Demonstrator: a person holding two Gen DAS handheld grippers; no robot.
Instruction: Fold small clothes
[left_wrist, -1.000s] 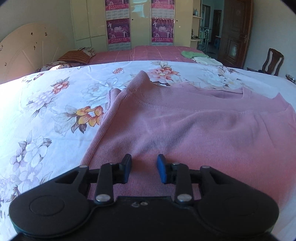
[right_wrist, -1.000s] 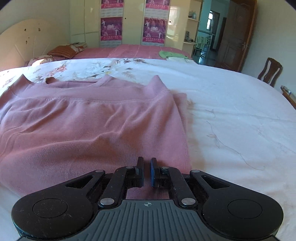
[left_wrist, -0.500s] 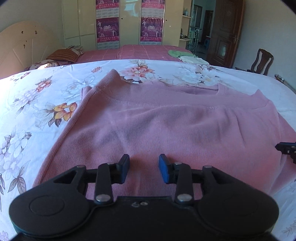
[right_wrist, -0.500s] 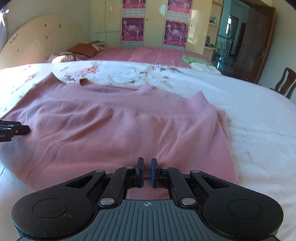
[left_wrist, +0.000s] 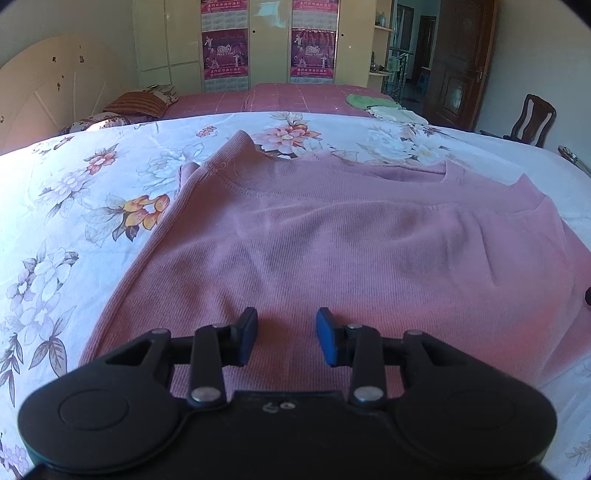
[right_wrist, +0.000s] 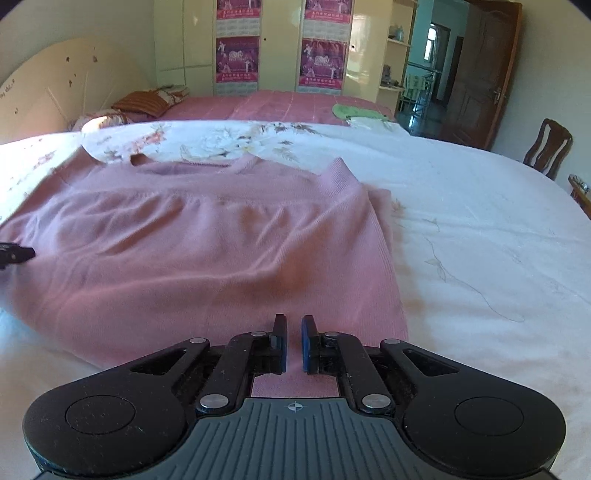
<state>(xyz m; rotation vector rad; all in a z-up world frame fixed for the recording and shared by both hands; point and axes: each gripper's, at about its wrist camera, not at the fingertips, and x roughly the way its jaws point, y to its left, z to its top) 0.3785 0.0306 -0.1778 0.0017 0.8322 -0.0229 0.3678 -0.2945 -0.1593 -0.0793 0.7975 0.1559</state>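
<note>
A pink knit sweater lies spread flat on a floral bedsheet; it also shows in the right wrist view. My left gripper is open, its blue pads wide apart, over the sweater's near hem on the left side. My right gripper is over the near hem at the sweater's right side, its jaws nearly closed with a narrow gap; pink cloth shows in the gap, but I cannot tell whether it is pinched. The left gripper's tip shows at the left edge of the right wrist view.
The white sheet extends to the right of the sweater. A second bed with a red cover and green cloth stands behind. A wooden chair and a dark door are at far right.
Both views shifted slightly over the sweater. The sweater's near part shows more ripples in the right wrist view. Gripper openings look unchanged.
</note>
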